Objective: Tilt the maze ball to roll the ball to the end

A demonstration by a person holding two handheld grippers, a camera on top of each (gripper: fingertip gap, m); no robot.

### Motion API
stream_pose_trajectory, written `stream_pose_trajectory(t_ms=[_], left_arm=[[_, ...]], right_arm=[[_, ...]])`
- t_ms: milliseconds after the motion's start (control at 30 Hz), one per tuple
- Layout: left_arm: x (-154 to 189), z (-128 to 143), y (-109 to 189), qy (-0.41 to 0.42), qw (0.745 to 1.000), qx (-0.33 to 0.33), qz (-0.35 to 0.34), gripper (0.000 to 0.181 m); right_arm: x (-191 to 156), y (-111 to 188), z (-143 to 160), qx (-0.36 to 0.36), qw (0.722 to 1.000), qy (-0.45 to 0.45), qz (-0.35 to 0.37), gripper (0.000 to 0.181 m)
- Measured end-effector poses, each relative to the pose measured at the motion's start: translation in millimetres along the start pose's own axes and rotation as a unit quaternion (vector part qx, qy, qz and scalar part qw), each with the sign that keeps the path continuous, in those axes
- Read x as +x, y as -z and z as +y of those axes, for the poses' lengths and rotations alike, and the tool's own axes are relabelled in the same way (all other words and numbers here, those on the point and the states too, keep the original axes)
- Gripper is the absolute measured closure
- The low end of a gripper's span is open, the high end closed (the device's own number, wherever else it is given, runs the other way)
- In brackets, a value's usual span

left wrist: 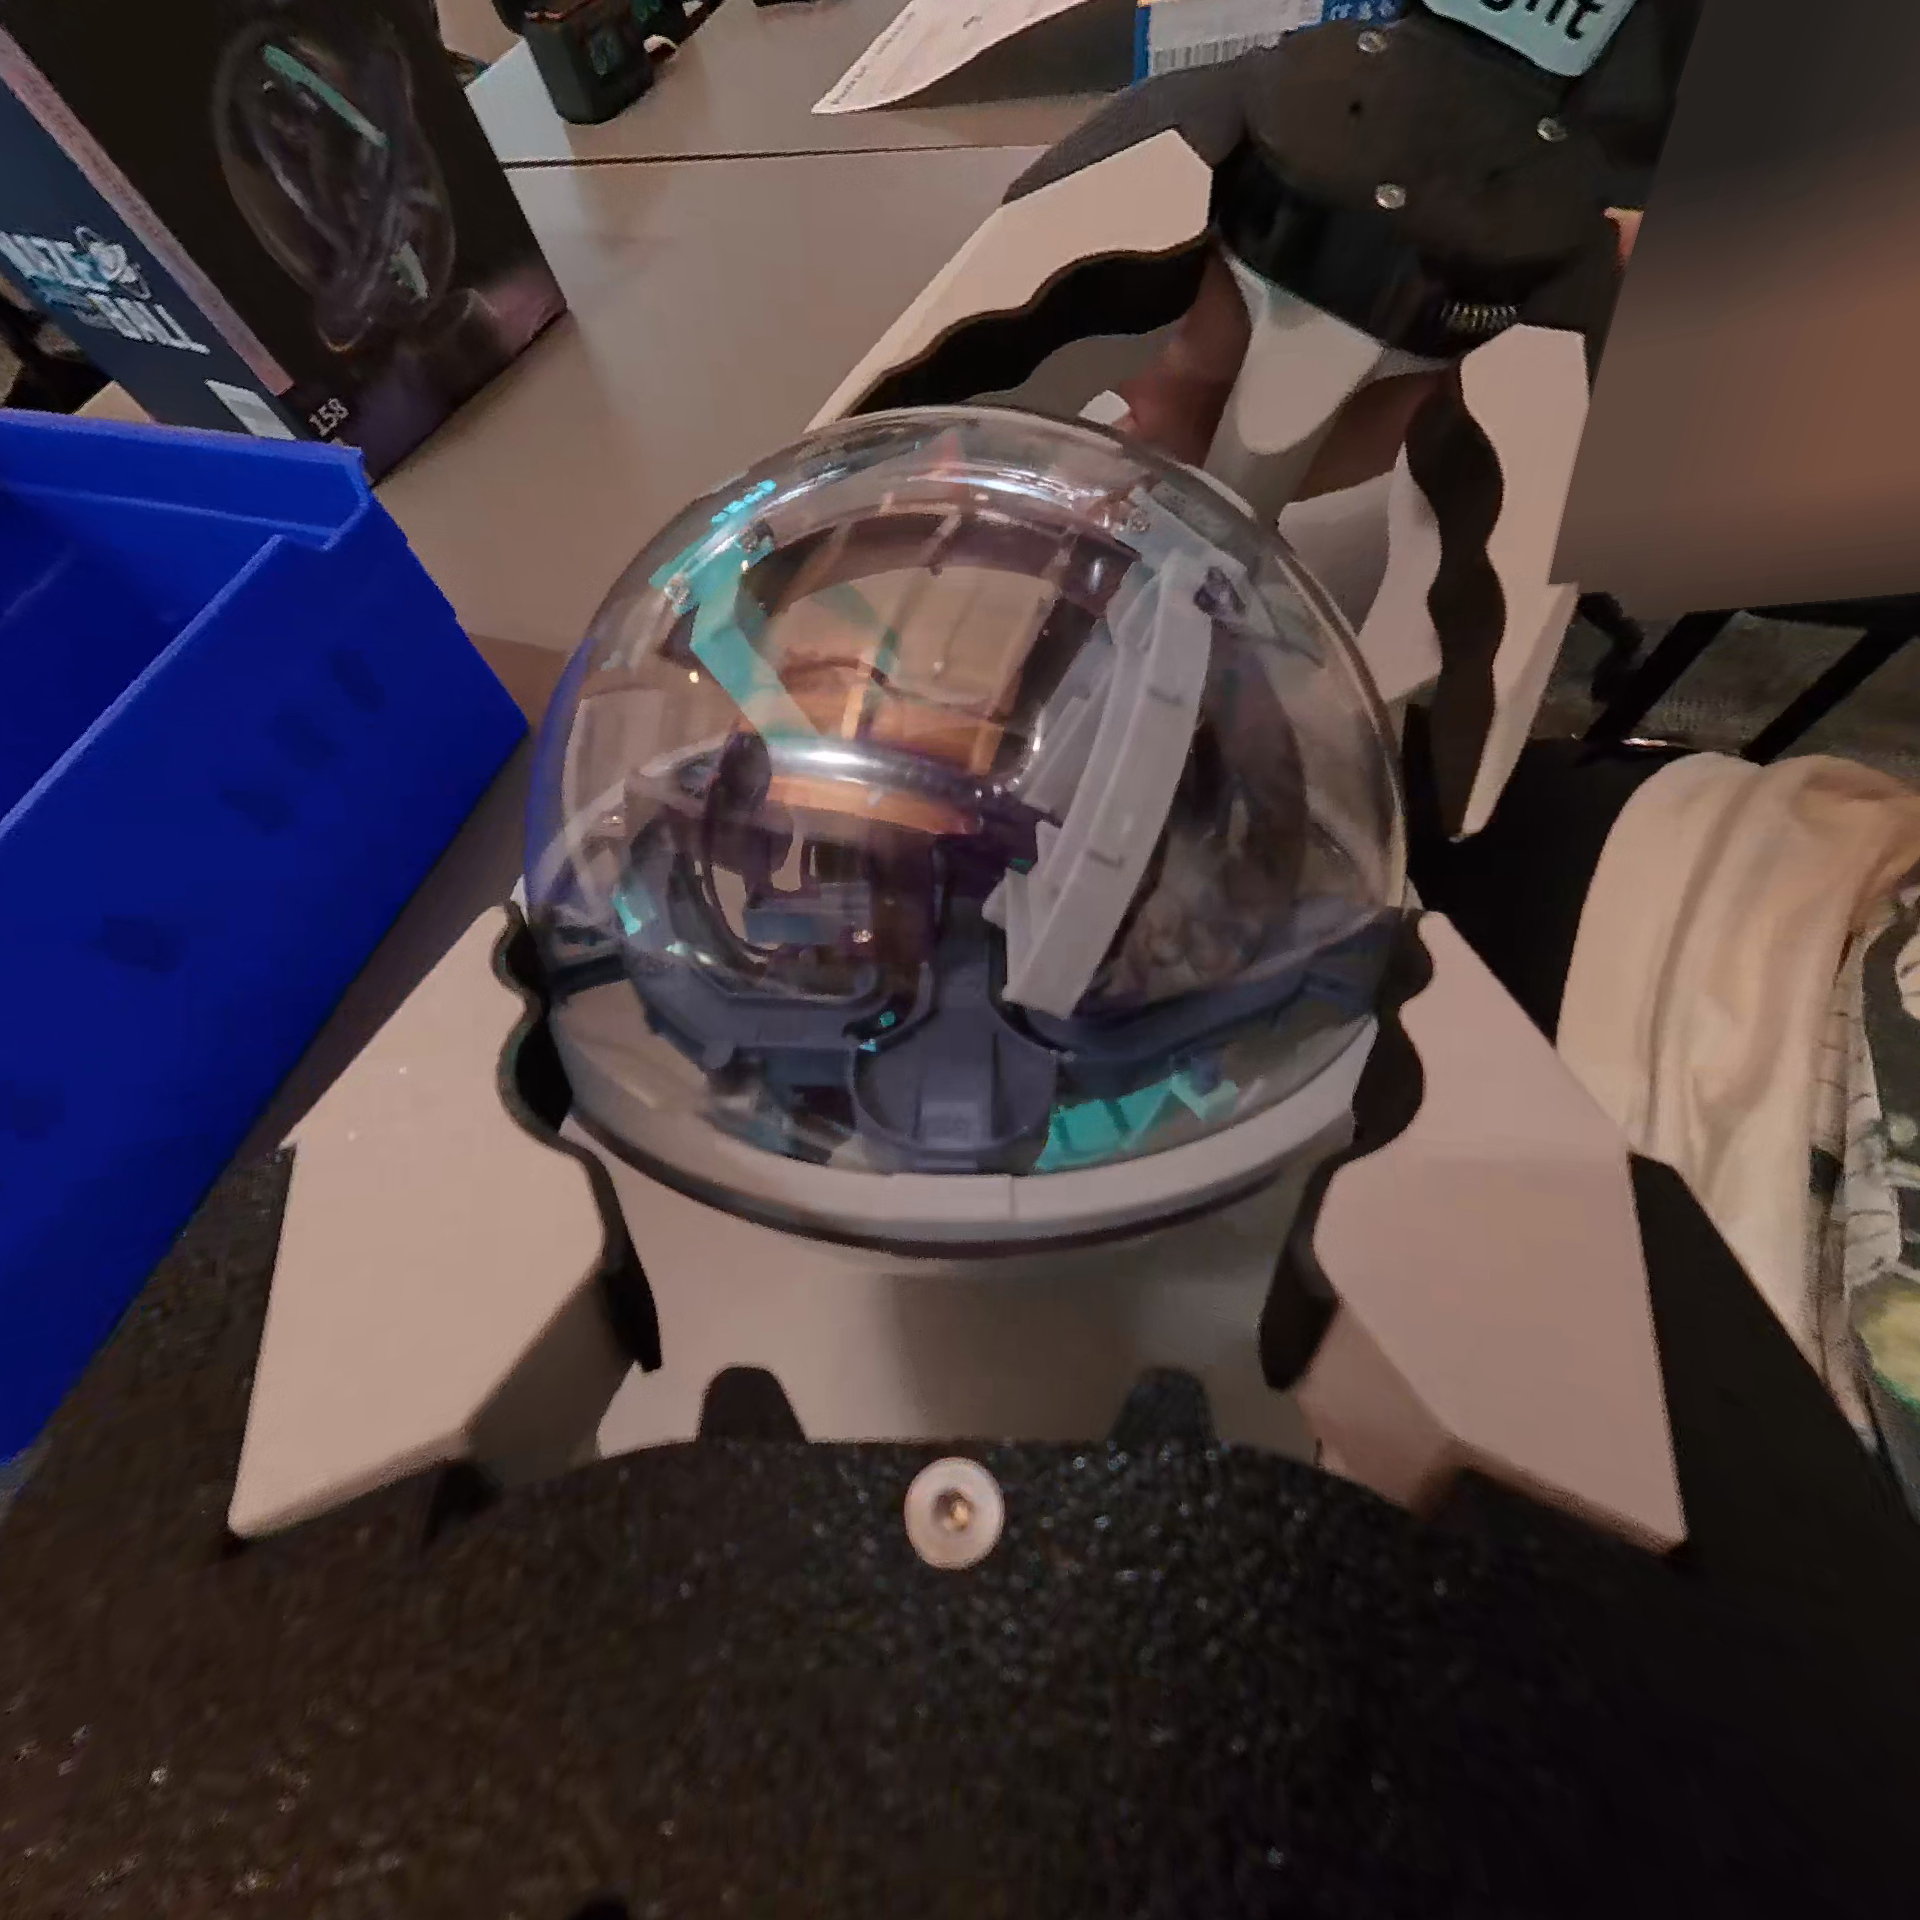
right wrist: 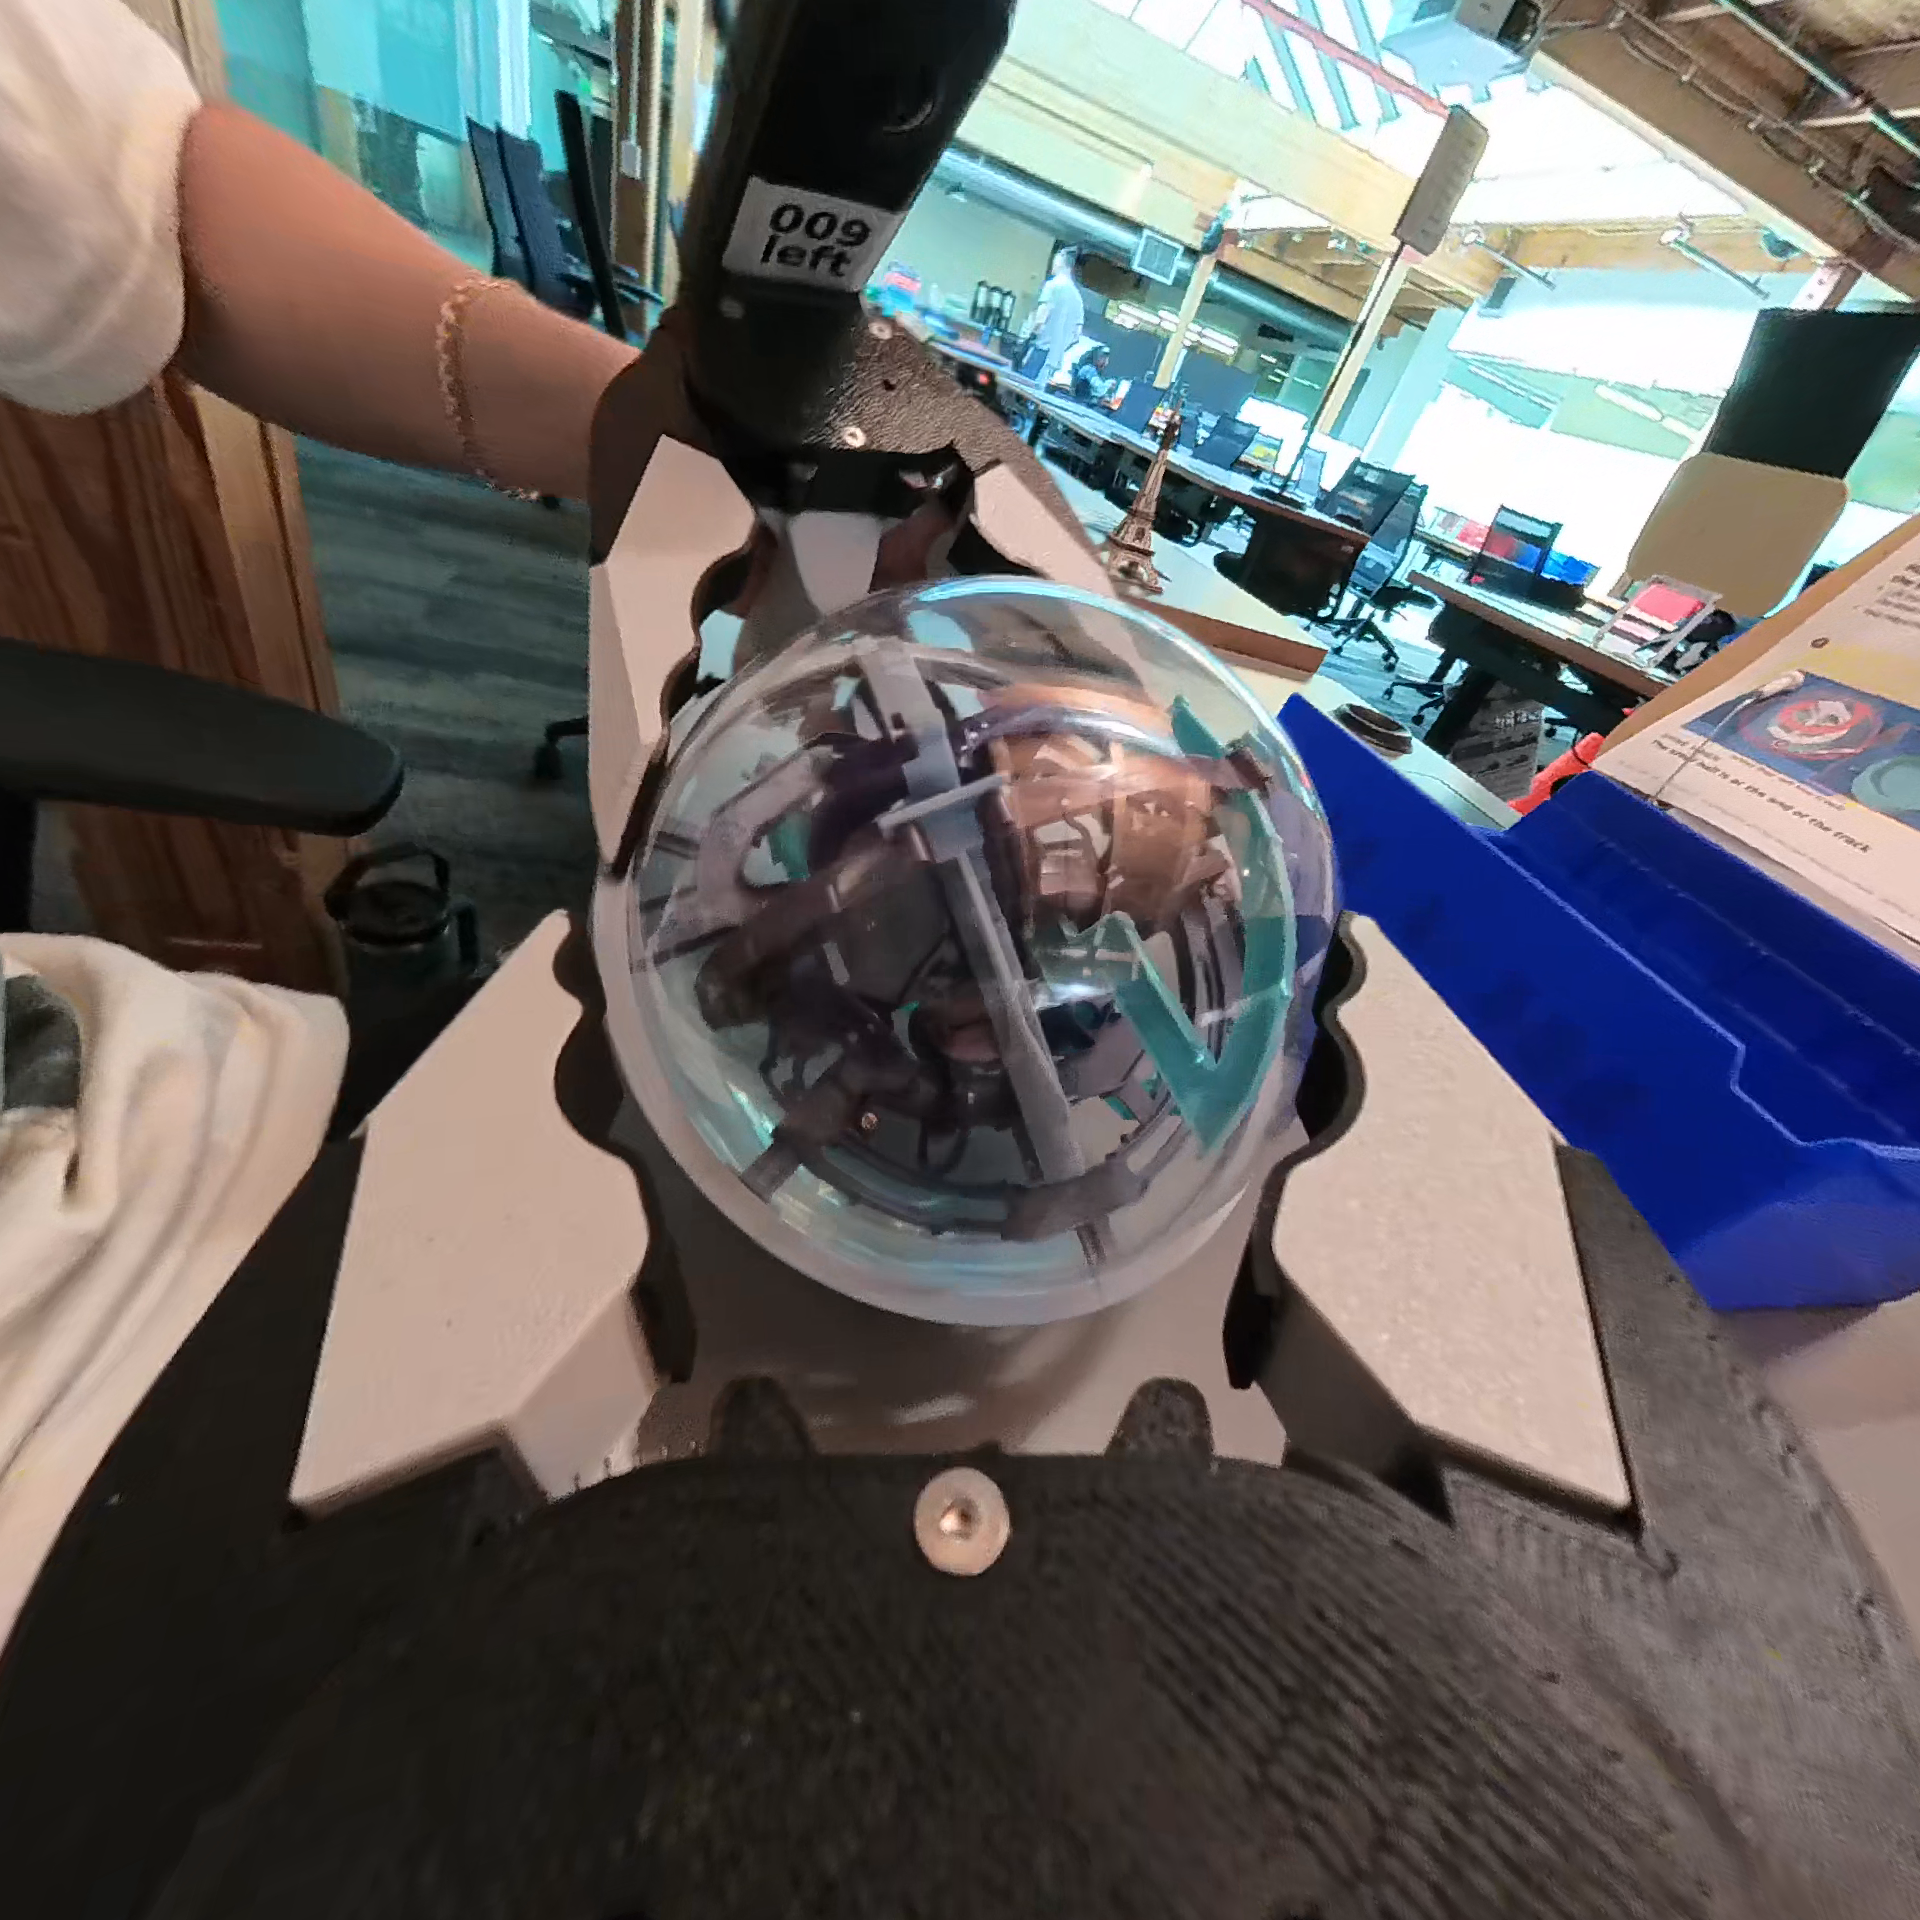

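A: Where's the maze ball (left wrist: pixel 961 821)?

B: Between both my tongs, up off the table. My left gripper (left wrist: pixel 961 997) has its two pale fingers (left wrist: pixel 416 1174) pressed on the lower sides of the clear sphere, closed on it. My right gripper (right wrist: pixel 961 1039) does the same from the opposite side, clamped around the sphere's sides.

A: Can each see the other?

B: Yes. In the left wrist view the right gripper (left wrist: pixel 1226 520) reaches in from the far side, fingers touching the globe's far half. In the right wrist view the left gripper (right wrist: pixel 831 582) comes down from the far side, held by a hand (right wrist: pixel 582 416) with a bracelet.

A: The small ball inside?

B: Cannot tell, too many grey, teal and dark tracks, plus glare.

A: Surroundings?

B: Blue bin (left wrist: pixel 208 790) just left of the sphere in the left view; the same blue bin (right wrist: pixel 1621 987) sits right in the right view. Dark product box (left wrist: pixel 281 197) far left. Printed sheet (right wrist: pixel 1787 748) beyond the bin. Cream sleeve (left wrist: pixel 1745 1018) near right.
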State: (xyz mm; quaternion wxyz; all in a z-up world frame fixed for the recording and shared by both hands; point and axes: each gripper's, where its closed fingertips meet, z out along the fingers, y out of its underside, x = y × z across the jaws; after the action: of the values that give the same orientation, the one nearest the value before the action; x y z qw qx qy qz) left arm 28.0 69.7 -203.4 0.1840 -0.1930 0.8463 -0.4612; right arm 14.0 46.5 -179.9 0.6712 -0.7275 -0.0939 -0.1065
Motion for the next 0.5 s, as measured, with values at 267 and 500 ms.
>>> stream_pose_trajectory(t_ms=[267, 500], left_arm=[[-1.1, -2.1, -3.1, 0.018, 0.999, 0.009, -0.046, 0.031], [1.2, -9.2, -7.0, 0.032, 0.993, 0.044, -0.104, 0.031]], right_arm=[[7.7, -7.5, 4.5, -0.004, 1.0, 0.019, 0.003, 0.046], [9.6, -0.7, 7.2, -0.003, 0.999, 0.017, -0.035, 0.046]])
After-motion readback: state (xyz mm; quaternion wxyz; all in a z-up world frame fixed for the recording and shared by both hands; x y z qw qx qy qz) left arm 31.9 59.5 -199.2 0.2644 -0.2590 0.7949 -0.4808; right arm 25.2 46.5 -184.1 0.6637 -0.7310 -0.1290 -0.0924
